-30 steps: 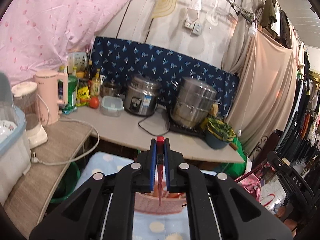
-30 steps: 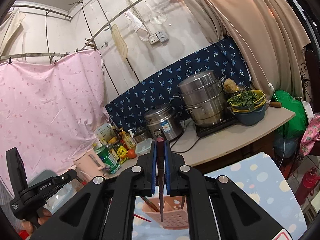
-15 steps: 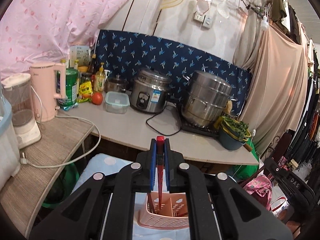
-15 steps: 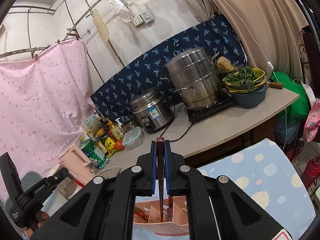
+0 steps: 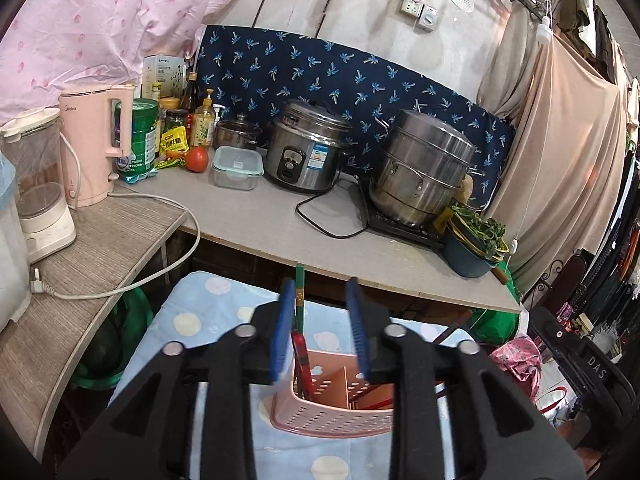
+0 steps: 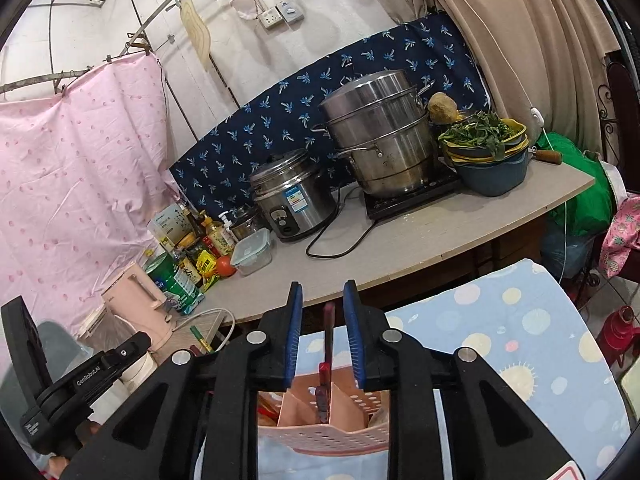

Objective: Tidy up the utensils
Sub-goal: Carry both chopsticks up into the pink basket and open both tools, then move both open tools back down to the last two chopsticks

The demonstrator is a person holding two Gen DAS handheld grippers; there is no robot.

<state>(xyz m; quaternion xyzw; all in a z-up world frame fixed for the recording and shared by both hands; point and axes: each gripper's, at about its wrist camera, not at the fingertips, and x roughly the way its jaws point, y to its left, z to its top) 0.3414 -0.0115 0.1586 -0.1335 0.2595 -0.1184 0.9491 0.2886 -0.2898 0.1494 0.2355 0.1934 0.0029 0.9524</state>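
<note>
A pink perforated utensil basket (image 5: 332, 416) with dividers stands on the blue dotted cloth, just below both grippers; it also shows in the right wrist view (image 6: 324, 432). My left gripper (image 5: 319, 328) is open above it; a red and a green chopstick (image 5: 299, 312) stand in the basket's left compartment, leaning by the left finger. My right gripper (image 6: 322, 332) is open; a dark red chopstick (image 6: 328, 344) stands between its fingers, its lower end in the basket. The left gripper's body (image 6: 80, 380) shows at the lower left of the right wrist view.
Behind the cloth-covered table runs a grey counter (image 5: 280, 216) with a rice cooker (image 5: 306, 146), a steel steamer pot (image 5: 420, 168), a bowl of greens (image 5: 472, 240), a lidded box, a tomato, bottles and a pink kettle (image 5: 96, 144). A wooden side shelf (image 5: 80, 248) lies left.
Both grippers have opened and let go of their chopsticks, which now stand in the basket. Both have tilted down and come closer over the basket.
</note>
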